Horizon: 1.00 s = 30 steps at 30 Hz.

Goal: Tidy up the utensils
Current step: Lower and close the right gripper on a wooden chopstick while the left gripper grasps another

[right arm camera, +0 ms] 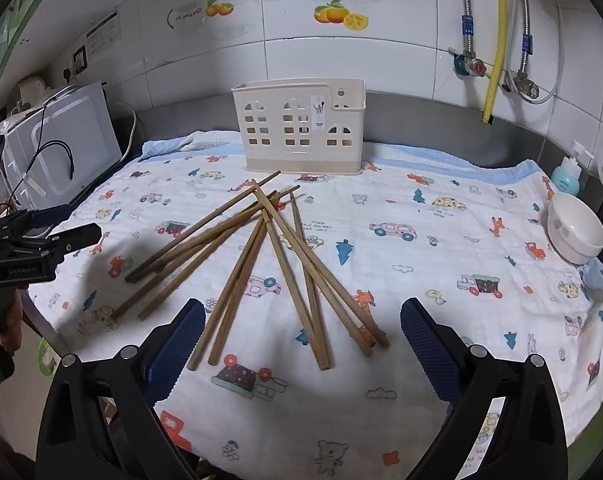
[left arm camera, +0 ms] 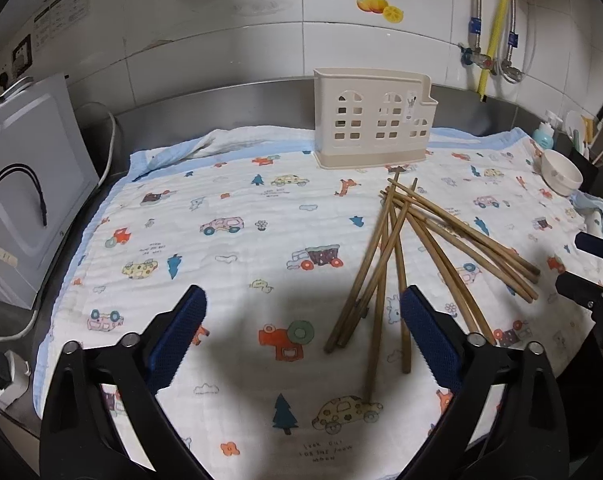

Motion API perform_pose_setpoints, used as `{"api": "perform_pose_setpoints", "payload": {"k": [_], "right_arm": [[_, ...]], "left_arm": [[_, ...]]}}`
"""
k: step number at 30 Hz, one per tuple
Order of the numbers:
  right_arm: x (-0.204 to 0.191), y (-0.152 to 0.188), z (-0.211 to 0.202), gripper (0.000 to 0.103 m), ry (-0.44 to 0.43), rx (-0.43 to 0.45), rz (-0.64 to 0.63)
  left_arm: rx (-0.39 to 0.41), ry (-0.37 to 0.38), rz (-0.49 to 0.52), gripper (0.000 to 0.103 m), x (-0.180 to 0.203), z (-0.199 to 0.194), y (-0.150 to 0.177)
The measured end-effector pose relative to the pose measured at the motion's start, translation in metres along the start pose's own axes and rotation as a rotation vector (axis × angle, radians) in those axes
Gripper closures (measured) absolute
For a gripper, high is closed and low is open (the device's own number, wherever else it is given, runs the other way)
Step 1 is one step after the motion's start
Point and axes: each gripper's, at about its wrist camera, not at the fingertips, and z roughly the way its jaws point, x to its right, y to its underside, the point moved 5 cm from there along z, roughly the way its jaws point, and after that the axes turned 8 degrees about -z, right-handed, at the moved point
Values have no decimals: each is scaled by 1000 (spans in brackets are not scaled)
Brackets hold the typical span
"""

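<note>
Several brown wooden chopsticks (left arm camera: pixel 397 256) lie fanned in a loose pile on a printed cloth (left arm camera: pixel 229 248); they also show in the right wrist view (right arm camera: pixel 261 256). A beige utensil holder (left arm camera: pixel 371 118) with window cut-outs stands upright behind them, also in the right wrist view (right arm camera: pixel 301 128). My left gripper (left arm camera: pixel 303 340) is open and empty, above the cloth, with the pile's near ends by its right finger. My right gripper (right arm camera: pixel 303 344) is open and empty, just short of the pile's near ends. The left gripper shows at the left edge of the right wrist view (right arm camera: pixel 61 236).
A white appliance (left arm camera: pixel 25 200) with cables stands at the left. A white bowl (right arm camera: pixel 573 228) sits at the cloth's right edge, with a blue bottle (right arm camera: pixel 567 174) behind it. Pipes and valves run down the tiled wall at the right.
</note>
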Motion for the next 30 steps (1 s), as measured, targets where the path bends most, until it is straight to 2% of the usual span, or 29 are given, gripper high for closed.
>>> {"api": "perform_pose_setpoints", "payload": {"k": [3, 6, 7, 19, 22, 25, 28, 30], "right_arm": [[5, 3, 6, 21, -23, -14, -12], [12, 8, 12, 23, -25, -34, -23], [14, 9, 14, 28, -24, -41, -27], [27, 20, 36, 66, -100, -94, -71], [30, 21, 42, 69, -112, -107, -75], [33, 23, 48, 78, -121, -129, -75], [34, 27, 54, 80, -134, -147, -82], [34, 29, 56, 82, -134, -157, -91]], "left_arm": [[-18, 13, 0, 15, -2, 8, -1], [-29, 4, 29, 18, -3, 15, -1], [-36, 13, 35, 19, -3, 18, -1], [-59, 33, 94, 19, 1, 37, -8], [-72, 60, 102, 20, 3, 41, -8], [-89, 74, 131, 20, 9, 46, -7], [-108, 111, 130, 20, 12, 50, -7], [-116, 105, 149, 22, 14, 53, -7]]}}
